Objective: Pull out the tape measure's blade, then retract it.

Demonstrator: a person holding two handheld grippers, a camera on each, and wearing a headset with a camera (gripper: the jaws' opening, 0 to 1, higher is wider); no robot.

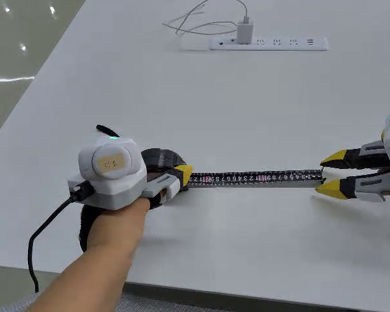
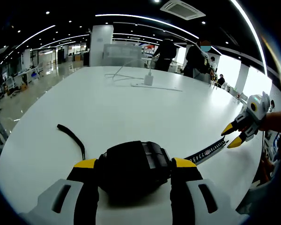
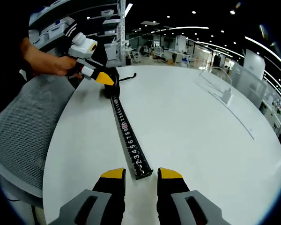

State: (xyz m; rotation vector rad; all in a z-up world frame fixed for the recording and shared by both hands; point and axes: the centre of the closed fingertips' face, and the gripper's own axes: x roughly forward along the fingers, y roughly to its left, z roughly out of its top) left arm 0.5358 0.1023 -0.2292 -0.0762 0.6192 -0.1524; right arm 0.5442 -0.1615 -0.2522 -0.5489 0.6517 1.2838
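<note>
Black tape measure case sits at the near left of the white table, clamped between the jaws of the left gripper. Its blade runs rightward over the table, drawn well out. At the right, the right gripper has its jaws parted, with the blade's end between the yellow tips, touching neither. A power strip lies at the far side.
</note>
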